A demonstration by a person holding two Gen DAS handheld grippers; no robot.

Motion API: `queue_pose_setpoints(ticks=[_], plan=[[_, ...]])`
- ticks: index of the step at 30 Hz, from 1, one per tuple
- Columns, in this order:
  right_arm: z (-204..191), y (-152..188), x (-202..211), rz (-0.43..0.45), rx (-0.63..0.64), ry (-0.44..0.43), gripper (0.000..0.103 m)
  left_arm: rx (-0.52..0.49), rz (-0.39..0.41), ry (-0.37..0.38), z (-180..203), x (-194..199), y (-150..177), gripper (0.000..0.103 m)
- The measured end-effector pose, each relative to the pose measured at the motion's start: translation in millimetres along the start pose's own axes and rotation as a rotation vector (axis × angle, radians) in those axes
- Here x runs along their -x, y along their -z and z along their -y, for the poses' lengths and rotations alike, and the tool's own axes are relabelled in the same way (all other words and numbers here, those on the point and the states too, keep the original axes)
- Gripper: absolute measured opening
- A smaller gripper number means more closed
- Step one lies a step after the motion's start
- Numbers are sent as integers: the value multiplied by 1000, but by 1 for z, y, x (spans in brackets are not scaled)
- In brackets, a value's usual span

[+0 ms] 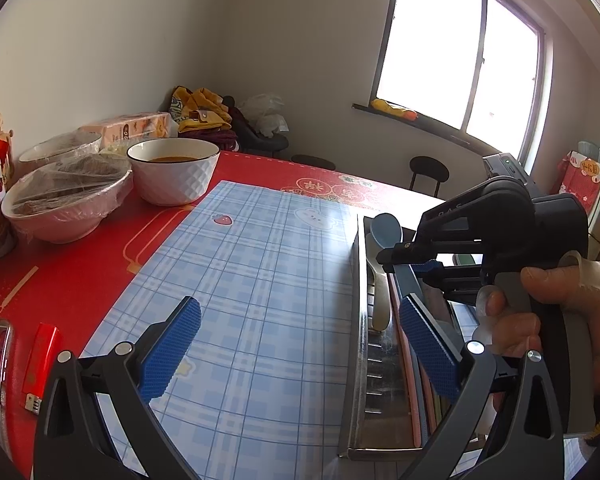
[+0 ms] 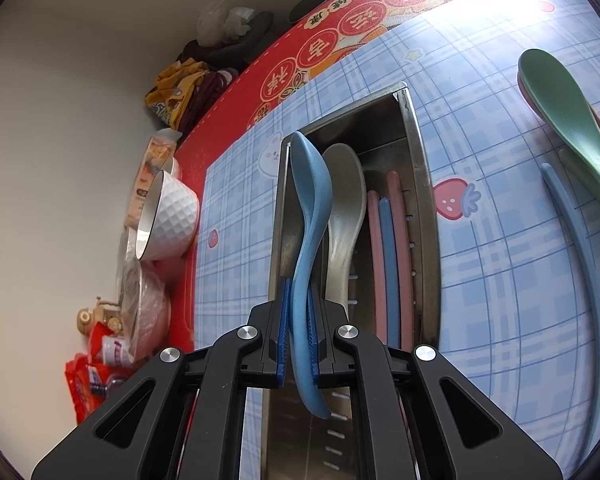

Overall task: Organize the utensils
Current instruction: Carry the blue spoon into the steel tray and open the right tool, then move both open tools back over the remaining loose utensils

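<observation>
**Blue spoon clamped over the steel tray; left fingers spread and empty**

Working from left to right, we first note the left gripper (image 1: 298, 350). Its fingers (image 1: 171, 346) stand wide apart above the blue plaid mat (image 1: 244, 264) and hold nothing. One blue pad sits over the bare mat; the other sits over the near end of the steel tray (image 1: 356, 320).

Next comes the white bowl (image 2: 168, 220) at the left edge of the counter (image 1: 68, 276), well apart from the tray.

In the right wrist view, the right gripper (image 2: 299, 340) is closed on the blue spoon (image 2: 310, 216). The fingers (image 2: 283, 332) press the handle from both sides, with only the handle's thickness between the pads. The spoon stands on edge. Its bowl end reaches forward past the fingertips, along the left wall of the tray (image 2: 416, 168), and its tail end hangs back below the pads. We see it held over the tray's left compartment; whether it touches the tray floor we cannot tell.

Just right of it, a cream spoon (image 2: 344, 208) lies in the tray. Right of that lie the pink and blue chopsticks (image 2: 390, 248), lengthwise in the right compartment.

Further right, outside the tray on the mat, lie a green spoon (image 2: 568, 120) and a blue chopstick (image 2: 576, 248).

A gloved hand (image 1: 548, 312) grips the right gripper's handle.
</observation>
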State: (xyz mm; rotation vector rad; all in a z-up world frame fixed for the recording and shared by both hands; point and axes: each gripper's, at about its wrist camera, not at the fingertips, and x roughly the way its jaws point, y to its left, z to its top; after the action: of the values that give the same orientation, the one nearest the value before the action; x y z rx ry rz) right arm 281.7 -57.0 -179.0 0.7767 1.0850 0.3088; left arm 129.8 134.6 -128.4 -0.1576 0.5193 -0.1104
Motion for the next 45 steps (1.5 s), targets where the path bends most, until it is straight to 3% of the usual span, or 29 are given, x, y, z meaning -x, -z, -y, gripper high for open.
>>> queue_pose_setpoints(ticks=[13, 19, 20, 21, 22, 25, 32, 37, 45], plan=[[-5, -1, -3, -12, 37, 28, 11, -2, -1, 1, 0, 0, 0, 97], [-11, 0, 1, -2, 62, 33, 26, 0, -1, 1, -1, 0, 0, 97], [-11, 1, 2, -1, 66, 34, 32, 0, -1, 1, -1, 0, 0, 97], [-12, 1, 3, 0, 69, 39, 43, 0, -1, 1, -1, 0, 0, 97], [-12, 2, 4, 4, 70, 41, 47, 1, -1, 1, -1, 0, 0, 97], [-13, 2, 13, 24, 95, 33, 47, 5, -1, 1, -2, -1, 0, 97], [-14, 3, 63, 172, 290, 68, 47, 7, -2, 1, -2, -1, 1, 97], [-3, 11, 106, 318, 537, 184, 47, 5, 0, 3, -2, -1, 1, 97], [51, 23, 152, 354, 667, 238, 47, -13, 10, -27, 3, 1, 2, 97]])
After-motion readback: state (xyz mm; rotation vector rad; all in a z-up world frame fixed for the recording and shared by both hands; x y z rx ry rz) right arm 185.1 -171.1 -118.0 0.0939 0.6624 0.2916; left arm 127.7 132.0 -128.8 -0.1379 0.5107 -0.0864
